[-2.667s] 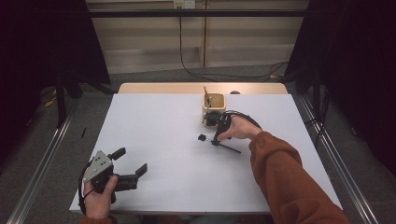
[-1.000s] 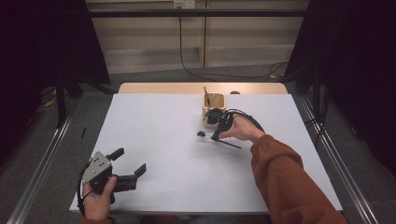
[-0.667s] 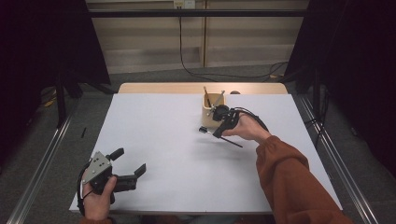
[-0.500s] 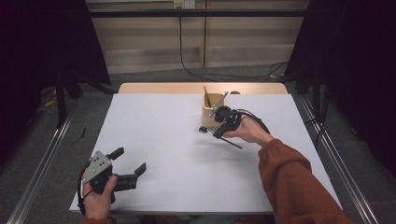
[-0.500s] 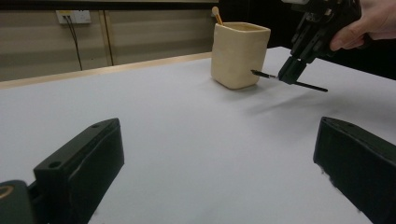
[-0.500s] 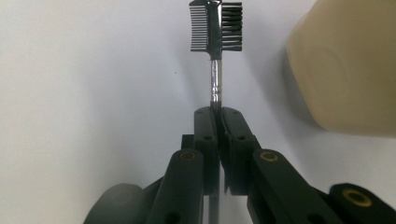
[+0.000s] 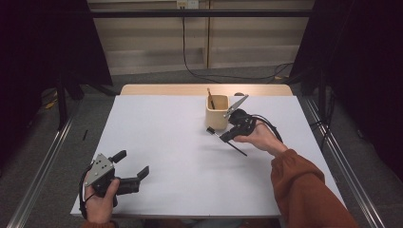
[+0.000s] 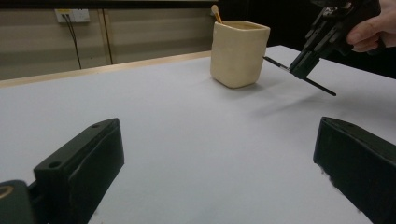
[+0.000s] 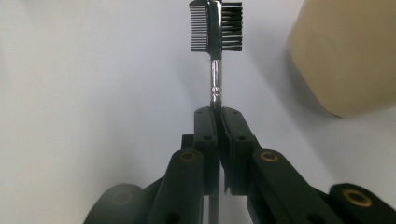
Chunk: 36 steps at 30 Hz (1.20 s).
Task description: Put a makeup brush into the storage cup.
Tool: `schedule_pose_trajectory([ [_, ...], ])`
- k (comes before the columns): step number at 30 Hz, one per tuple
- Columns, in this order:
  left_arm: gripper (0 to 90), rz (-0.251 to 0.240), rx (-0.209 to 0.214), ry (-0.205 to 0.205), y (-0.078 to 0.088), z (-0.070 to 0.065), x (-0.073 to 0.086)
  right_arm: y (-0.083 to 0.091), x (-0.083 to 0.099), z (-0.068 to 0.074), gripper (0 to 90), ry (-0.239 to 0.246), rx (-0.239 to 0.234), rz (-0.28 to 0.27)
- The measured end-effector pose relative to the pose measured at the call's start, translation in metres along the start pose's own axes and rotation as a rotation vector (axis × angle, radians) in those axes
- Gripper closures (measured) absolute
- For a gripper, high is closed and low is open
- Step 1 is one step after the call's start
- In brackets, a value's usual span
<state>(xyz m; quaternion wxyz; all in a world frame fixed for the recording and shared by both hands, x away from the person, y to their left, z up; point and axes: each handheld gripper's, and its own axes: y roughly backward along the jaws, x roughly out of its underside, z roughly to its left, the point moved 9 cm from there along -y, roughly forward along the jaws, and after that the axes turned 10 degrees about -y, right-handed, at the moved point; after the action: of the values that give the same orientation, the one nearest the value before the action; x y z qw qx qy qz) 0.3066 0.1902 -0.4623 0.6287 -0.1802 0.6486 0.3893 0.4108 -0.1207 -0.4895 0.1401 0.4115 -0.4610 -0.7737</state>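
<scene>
My right gripper [image 7: 227, 137] is shut on the thin handle of a small black comb-and-brush tool [image 7: 209, 129], held just above the white table beside a beige cup [image 7: 217, 111]. In the right gripper view the jaws [image 9: 217, 116] pinch the metal neck, and the tool's head [image 9: 216, 25] points away, with the cup [image 9: 345, 51] at the right. A wooden stick [image 7: 209, 98] stands in the cup. My left gripper [image 7: 131, 163] rests open at the near left of the table, with nothing between its fingers [image 8: 77, 172]. It faces the cup [image 8: 239, 52] and the right gripper [image 8: 303, 65].
The white table [image 7: 161, 142] ends in a wooden strip [image 7: 204, 89] at the far side. Metal rails [image 7: 45, 161] run along the floor at both sides, and cables [image 7: 199, 71] lie on the floor behind the table.
The right hand has carried the tool up off the table and toward the cup. The left hand has stayed where it was.
</scene>
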Motion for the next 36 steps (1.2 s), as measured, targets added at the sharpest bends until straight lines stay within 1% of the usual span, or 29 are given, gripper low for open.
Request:
schedule_pose_trajectory([
  [4, 1.8, -0.003, -0.002, 0.004, 0.000, 0.001, 0.000, 0.006, -0.001, 0.000, 86.3, -0.017, -0.014, -0.049],
  [5, 1.8, -0.004, -0.002, 0.006, 0.000, 0.001, 0.000, 0.007, -0.001, 0.001, 86.3, -0.028, -0.018, -0.065],
  [6, 1.8, -0.006, 0.000, 0.005, 0.001, 0.000, -0.001, 0.007, -0.001, 0.000, 86.3, -0.023, -0.015, -0.073],
  [7, 1.8, -0.005, 0.001, 0.004, 0.001, 0.000, 0.000, 0.007, 0.000, 0.001, 86.3, -0.032, -0.011, -0.084],
  [8, 1.8, -0.004, 0.001, 0.004, 0.001, -0.001, 0.000, 0.007, 0.000, 0.001, 86.3, -0.031, -0.009, -0.093],
  [11, 1.8, -0.005, 0.000, 0.000, 0.001, 0.000, -0.001, 0.012, -0.001, 0.003, 86.4, -0.050, -0.021, -0.137],
  [14, 1.8, -0.003, -0.002, 0.001, 0.002, 0.000, 0.000, 0.016, -0.002, 0.002, 86.3, -0.044, -0.021, -0.174],
  [20, 1.8, 0.001, -0.003, -0.005, 0.003, -0.001, 0.000, 0.023, -0.001, 0.000, 86.3, -0.067, -0.027, -0.221],
  [23, 1.8, 0.001, -0.009, 0.001, 0.004, 0.000, 0.001, 0.027, -0.002, 0.000, 86.3, -0.072, -0.029, -0.247],
  [31, 1.8, 0.001, -0.008, 0.000, 0.004, 0.000, 0.001, 0.039, -0.007, 0.003, 86.4, -0.073, -0.036, -0.367],
  [33, 1.8, 0.002, -0.009, -0.001, 0.004, 0.000, 0.001, 0.039, -0.007, 0.003, 86.3, -0.067, -0.038, -0.381],
  [36, 1.8, 0.002, -0.006, -0.004, 0.003, -0.001, 0.001, 0.041, -0.005, 0.001, 86.3, -0.077, -0.037, -0.412],
])
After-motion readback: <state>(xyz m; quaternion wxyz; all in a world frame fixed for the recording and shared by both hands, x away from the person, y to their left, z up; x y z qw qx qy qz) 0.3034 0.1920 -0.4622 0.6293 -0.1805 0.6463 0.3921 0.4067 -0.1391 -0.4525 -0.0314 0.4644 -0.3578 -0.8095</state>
